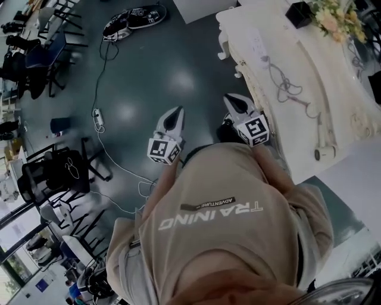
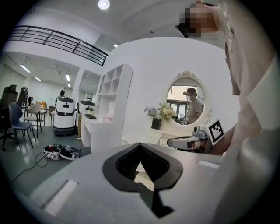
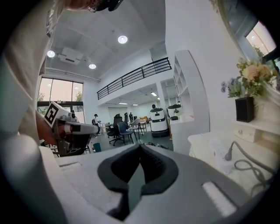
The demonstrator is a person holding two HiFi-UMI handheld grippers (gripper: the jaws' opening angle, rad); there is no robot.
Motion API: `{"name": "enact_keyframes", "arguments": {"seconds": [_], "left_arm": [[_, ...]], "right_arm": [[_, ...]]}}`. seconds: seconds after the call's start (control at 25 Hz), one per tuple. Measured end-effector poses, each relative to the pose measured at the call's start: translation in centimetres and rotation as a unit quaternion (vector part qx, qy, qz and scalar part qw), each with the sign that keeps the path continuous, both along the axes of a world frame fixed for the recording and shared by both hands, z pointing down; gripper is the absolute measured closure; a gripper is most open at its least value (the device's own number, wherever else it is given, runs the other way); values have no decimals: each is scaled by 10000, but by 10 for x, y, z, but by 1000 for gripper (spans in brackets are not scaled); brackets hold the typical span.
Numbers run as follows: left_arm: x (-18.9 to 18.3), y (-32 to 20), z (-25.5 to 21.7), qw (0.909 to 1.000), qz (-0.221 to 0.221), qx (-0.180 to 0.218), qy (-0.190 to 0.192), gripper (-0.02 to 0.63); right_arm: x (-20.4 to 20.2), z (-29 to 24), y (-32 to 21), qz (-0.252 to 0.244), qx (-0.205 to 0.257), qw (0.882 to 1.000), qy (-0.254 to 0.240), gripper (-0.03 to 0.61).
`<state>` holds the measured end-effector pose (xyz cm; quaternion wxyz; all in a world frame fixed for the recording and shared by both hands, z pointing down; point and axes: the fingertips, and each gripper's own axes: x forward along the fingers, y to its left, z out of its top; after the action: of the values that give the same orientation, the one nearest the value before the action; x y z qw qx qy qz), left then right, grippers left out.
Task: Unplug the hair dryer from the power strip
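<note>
The left gripper point(image 1: 177, 111) and right gripper point(image 1: 231, 98) are closed, empty. The white plastic hair dryer point(image 1: 323, 146) lies off to the right gripper's right, plugged into the white oblong power strip point(image 1: 257, 46) ahead

Glossy floor point(image 1: 178, 77), matt white tabletop point(image 1: 345, 83)

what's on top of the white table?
Power strip, looping grey cord, hair dryer, flowers in a black pot. Part of the table edge is covered by the right gripper.
</note>
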<state>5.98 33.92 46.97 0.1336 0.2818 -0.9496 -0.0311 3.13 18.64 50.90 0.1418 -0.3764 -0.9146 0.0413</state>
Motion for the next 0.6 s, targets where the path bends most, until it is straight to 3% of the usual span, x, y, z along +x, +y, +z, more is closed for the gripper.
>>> {"name": "enact_keyframes", "arguments": {"seconds": [0.24, 0.6], "left_arm": [[-78, -43, -15, 9984, 163, -248, -474, 607], [-112, -97, 14, 9963, 778, -352, -17, 607]], "right_arm": [[-54, 6, -34, 52, 386, 9986, -350, 575], [-47, 36, -80, 493, 310, 9982, 167, 575]]}}
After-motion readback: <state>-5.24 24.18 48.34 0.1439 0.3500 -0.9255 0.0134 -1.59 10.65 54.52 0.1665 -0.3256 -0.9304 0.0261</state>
